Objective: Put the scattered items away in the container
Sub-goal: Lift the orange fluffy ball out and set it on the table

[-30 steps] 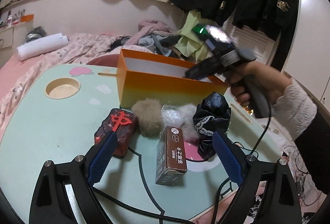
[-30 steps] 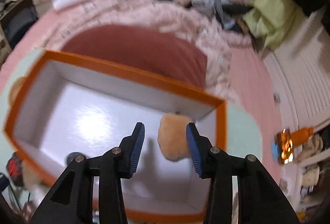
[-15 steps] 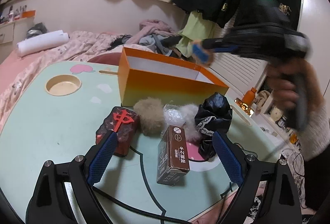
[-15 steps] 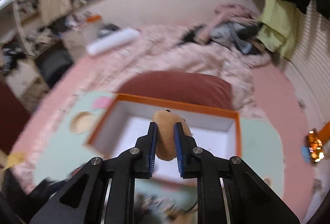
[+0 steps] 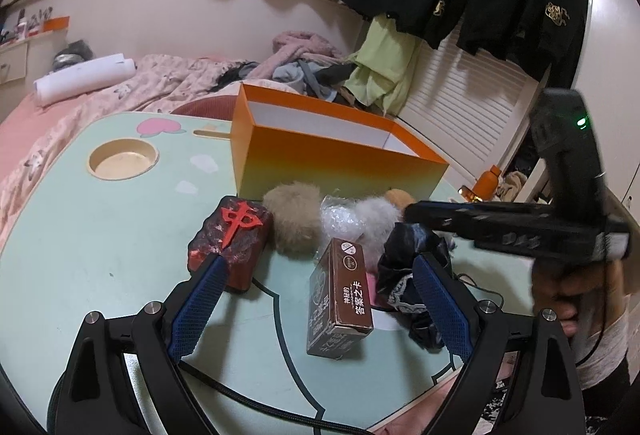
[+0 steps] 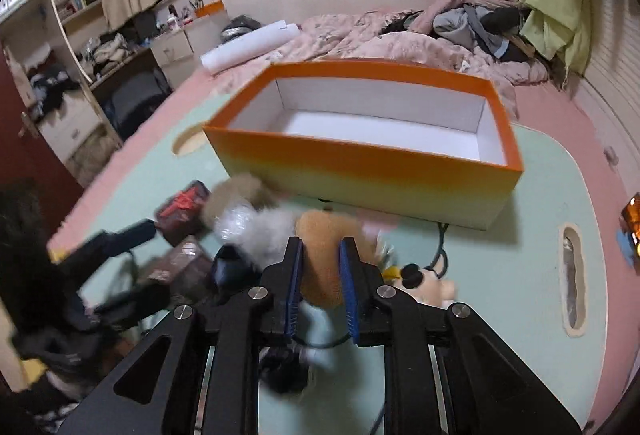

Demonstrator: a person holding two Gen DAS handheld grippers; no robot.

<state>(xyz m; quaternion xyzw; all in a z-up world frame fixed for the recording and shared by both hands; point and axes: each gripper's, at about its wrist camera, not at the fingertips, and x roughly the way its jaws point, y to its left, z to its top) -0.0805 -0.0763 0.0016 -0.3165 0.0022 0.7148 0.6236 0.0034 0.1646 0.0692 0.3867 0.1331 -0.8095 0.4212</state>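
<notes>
An orange box (image 5: 340,159) with a white inside (image 6: 380,131) stands open on the mint table (image 5: 80,235). In front of it lie a red mahjong-tile block (image 5: 230,239), a tan pompom (image 5: 294,217), a white fluffy ball (image 5: 370,215), a brown carton (image 5: 340,299) and a black lace item (image 5: 404,275). My right gripper (image 6: 320,267) is shut on an orange-tan plush (image 6: 320,259), low over the pile; it also shows in the left wrist view (image 5: 412,213). My left gripper (image 5: 316,295) is open and empty, near the carton.
A round cup recess (image 5: 122,159) sits in the table's left part and a slot (image 6: 572,279) near its right edge. A Mickey-style plush (image 6: 424,283) and a cable (image 6: 438,251) lie by the box. A bed with clothes (image 5: 296,63) is behind.
My right gripper closed on the orange-tan plush inside the box, lifted it out and came back down to the pile in front of the box. The left gripper stayed put.
</notes>
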